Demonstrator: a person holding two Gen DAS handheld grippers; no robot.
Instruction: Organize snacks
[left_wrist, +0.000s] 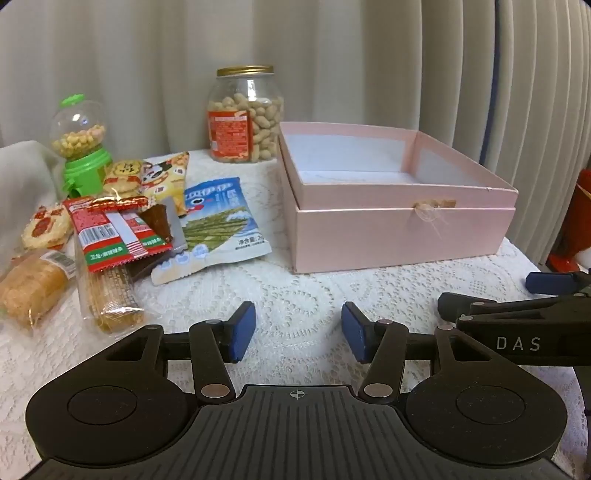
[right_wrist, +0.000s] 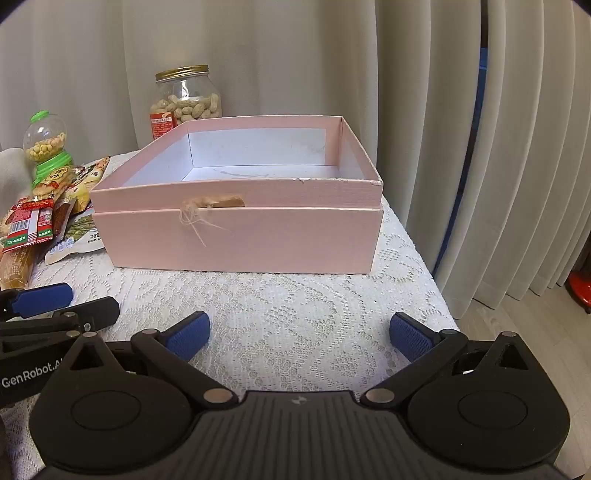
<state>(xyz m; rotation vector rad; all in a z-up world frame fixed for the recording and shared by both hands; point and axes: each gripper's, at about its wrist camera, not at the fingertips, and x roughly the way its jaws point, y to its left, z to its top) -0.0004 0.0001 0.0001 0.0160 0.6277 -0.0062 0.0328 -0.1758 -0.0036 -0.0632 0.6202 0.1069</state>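
Note:
An empty pink box (left_wrist: 402, 236) (right_wrist: 240, 240) stands open on the lace tablecloth. Left of it lies a pile of snack packets: a blue-and-white seaweed packet (left_wrist: 221, 221) (right_wrist: 79, 236), a red spicy-strip packet (left_wrist: 110, 229) (right_wrist: 27, 225), a yellow cartoon packet (left_wrist: 166, 177), rice crackers (left_wrist: 46, 227) and a wrapped bread (left_wrist: 31, 286). My left gripper (left_wrist: 297, 330) hovers open over bare cloth in front of the pile and box. My right gripper (right_wrist: 299, 336) stands wide open before the box, holding nothing. Each gripper shows at the edge of the other's view.
A jar of peanuts (left_wrist: 243, 114) (right_wrist: 184, 99) and a green candy dispenser (left_wrist: 79, 144) (right_wrist: 46, 147) stand at the back by the curtain. The table's right edge (right_wrist: 436, 288) drops to the floor, where a red object (right_wrist: 580, 291) sits.

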